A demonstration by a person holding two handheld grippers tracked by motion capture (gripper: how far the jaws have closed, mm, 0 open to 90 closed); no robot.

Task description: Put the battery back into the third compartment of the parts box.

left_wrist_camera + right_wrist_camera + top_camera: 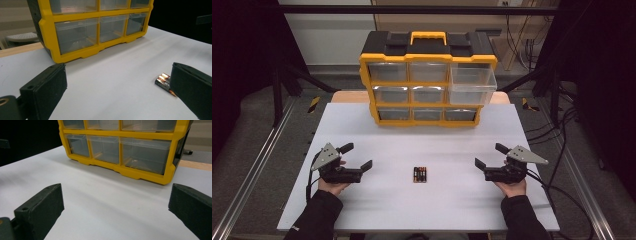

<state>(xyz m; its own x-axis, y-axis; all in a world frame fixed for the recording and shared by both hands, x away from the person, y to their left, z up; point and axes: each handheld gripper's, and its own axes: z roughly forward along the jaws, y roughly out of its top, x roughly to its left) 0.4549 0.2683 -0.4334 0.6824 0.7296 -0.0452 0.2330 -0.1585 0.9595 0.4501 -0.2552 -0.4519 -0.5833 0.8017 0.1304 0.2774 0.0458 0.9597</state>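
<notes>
High view: batteries (420,174) lie mid-table, between left gripper (360,156) and right gripper (487,156), apart from both. 1 drawer (472,85) of the organizer (428,80) stands pulled out, top right. Likely step: pick the batteries; best to come down over the pack square, jaws straddling its short side.

Left gripper view: jaws wide open, holding nothing; batteries just beside the right jaw, not touching.

Right gripper view: jaws wide open, empty, bare table (105,202) between them.
</notes>
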